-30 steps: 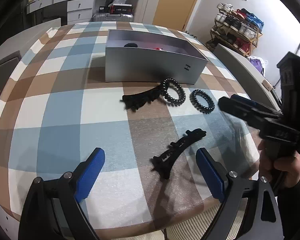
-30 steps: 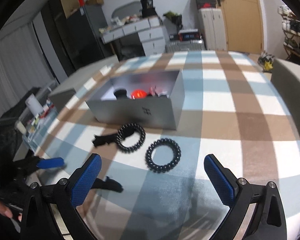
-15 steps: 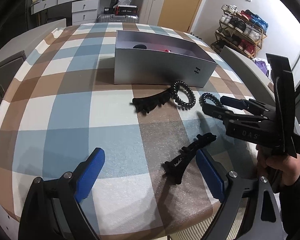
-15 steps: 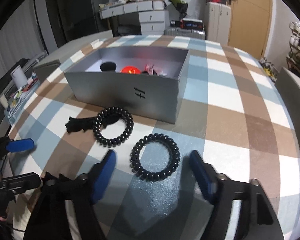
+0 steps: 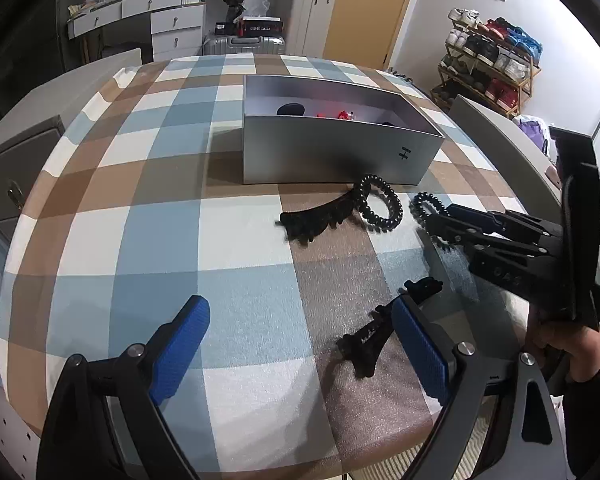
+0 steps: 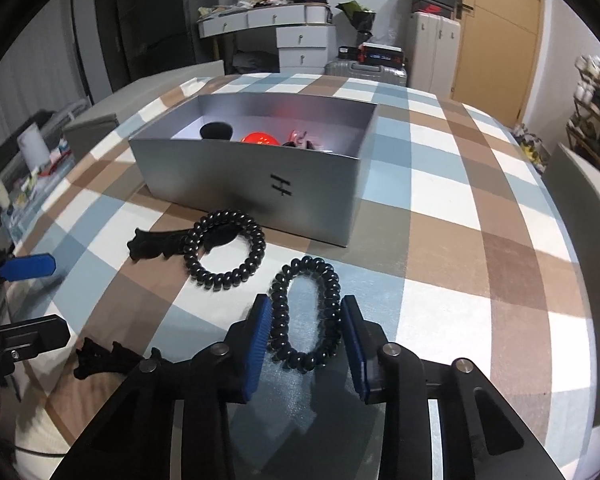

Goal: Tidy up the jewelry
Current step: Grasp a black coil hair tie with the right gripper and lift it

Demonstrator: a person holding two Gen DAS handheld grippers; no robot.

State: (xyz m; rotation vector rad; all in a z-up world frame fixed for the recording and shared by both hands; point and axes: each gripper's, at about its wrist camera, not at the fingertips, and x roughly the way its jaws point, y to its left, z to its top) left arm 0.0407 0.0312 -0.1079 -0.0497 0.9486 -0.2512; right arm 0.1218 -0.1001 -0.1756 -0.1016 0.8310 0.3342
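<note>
Both tools are matte black plastic. The left gripper point(image 5: 300, 356) carries two ribbed blue pads point(image 5: 179, 354) on angled black arms, each pinned with a silver round-head screw. The right gripper point(image 6: 306, 346) is built alike, with faint embossed lettering along its side. The hand point(image 5: 560, 344) emerges from a dark sleeve point(image 5: 592, 420).

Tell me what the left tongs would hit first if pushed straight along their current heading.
Most likely bare checked tablecloth: the open left tongs tilt down at it. The black hair claw lies just inside the right finger and might get clipped; depth is unclear.
</note>
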